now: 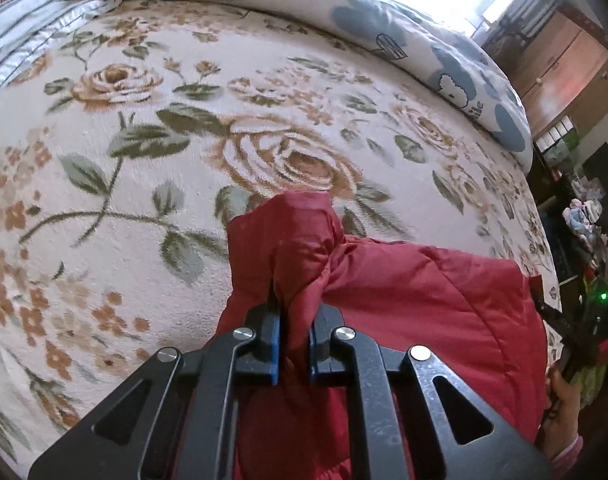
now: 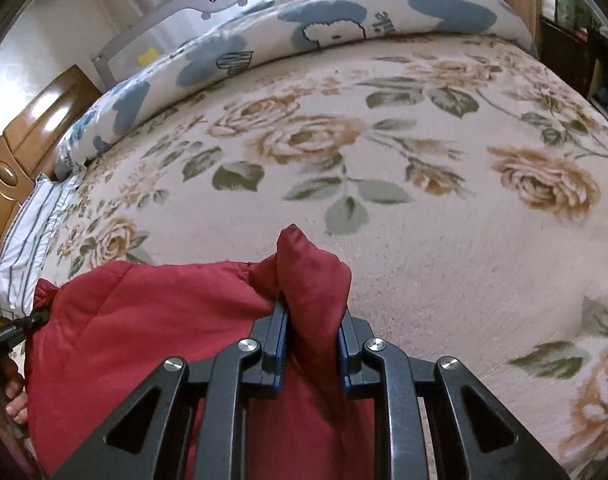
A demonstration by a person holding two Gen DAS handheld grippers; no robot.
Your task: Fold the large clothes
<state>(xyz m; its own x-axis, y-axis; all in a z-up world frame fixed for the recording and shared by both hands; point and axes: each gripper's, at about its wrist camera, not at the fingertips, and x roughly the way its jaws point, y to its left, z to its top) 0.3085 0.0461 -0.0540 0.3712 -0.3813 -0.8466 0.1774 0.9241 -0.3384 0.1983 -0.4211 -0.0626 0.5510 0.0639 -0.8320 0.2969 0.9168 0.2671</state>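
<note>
Red jacket [image 1: 403,300] bunches inside both claws, left claw [image 1: 295,316] and right claw [image 2: 312,312] apparently each pinching a fold.

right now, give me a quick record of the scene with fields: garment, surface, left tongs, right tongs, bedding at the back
garment: red padded jacket, bunched at both gripped spots, stretched between the two tongs
surface: floral blanket with roses and green leaves, covering the bed
left tongs: shut on a fold of the jacket
right tongs: shut on a fold of the jacket
bedding at the back: white quilt with blue shapes along the far edge; striped pillow at one side
</note>
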